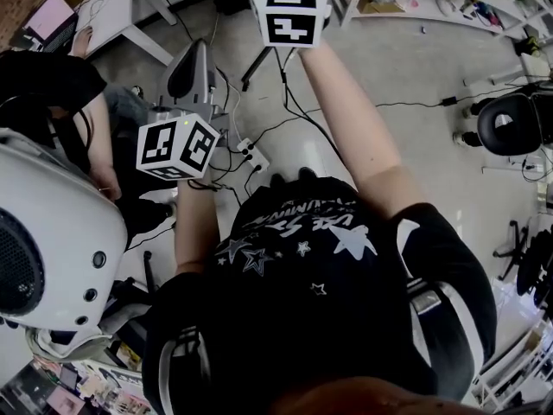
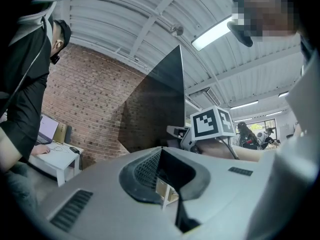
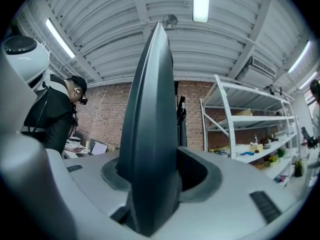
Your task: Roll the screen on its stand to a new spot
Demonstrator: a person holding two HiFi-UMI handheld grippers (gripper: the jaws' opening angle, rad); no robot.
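Observation:
The screen (image 2: 156, 104) is a dark flat panel that rises ahead of my left gripper (image 2: 167, 176) in the left gripper view. That gripper's jaws stand open with nothing between them. In the head view its grey front (image 1: 192, 67) points away over the floor. In the right gripper view the screen's thin edge (image 3: 150, 134) stands upright between the jaws of my right gripper (image 3: 160, 179), close against the left jaw, with a dark gap on the right side. The head view shows only the right gripper's marker cube (image 1: 289, 11); its jaws are cut off at the top.
A person in black with a cap (image 3: 55, 114) stands at the left, by a white desk with a laptop (image 2: 52, 156). Cables and a power strip (image 1: 251, 154) lie on the floor. White shelving (image 3: 250, 134) stands right; a black chair (image 1: 510, 124) is further right.

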